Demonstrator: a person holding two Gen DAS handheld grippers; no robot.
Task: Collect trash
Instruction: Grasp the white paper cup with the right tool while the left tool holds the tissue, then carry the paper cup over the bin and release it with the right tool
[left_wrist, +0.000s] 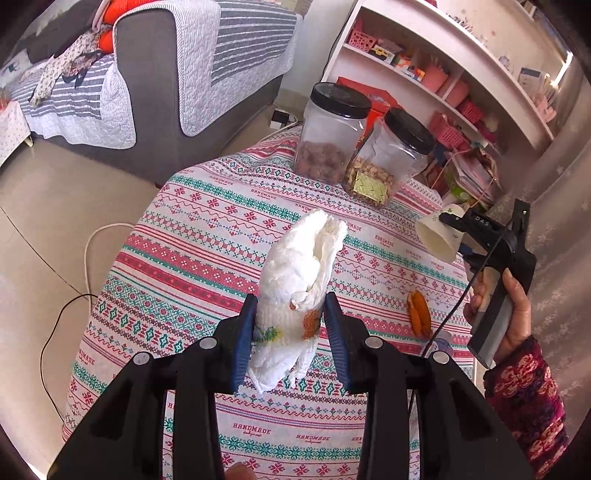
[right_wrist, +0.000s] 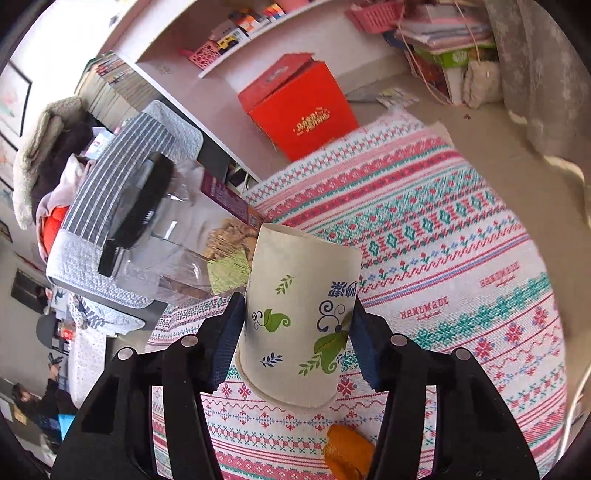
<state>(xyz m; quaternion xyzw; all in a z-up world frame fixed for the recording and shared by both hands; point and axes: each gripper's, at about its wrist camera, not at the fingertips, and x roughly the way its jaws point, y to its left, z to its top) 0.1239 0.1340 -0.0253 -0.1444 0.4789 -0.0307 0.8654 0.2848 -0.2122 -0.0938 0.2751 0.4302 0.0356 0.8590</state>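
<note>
My left gripper (left_wrist: 290, 325) is shut on a crumpled white tissue (left_wrist: 299, 273) stained orange and green, held above the patterned tablecloth (left_wrist: 207, 258). My right gripper (right_wrist: 297, 332) is shut on a white paper cup (right_wrist: 299, 314) with green leaf print, held above the cloth; it also shows in the left wrist view (left_wrist: 439, 232), at the right side of the table. Orange peel (left_wrist: 419, 312) lies on the cloth near the right edge, and shows under the right gripper (right_wrist: 347, 450).
Two clear jars with black lids (left_wrist: 332, 133) (left_wrist: 391, 155) hold snacks at the table's far side. A red box (right_wrist: 299, 107) sits on the floor by white shelves (left_wrist: 443, 55). A grey sofa (left_wrist: 166, 74) stands behind. Cables (left_wrist: 85, 280) lie on the floor at left.
</note>
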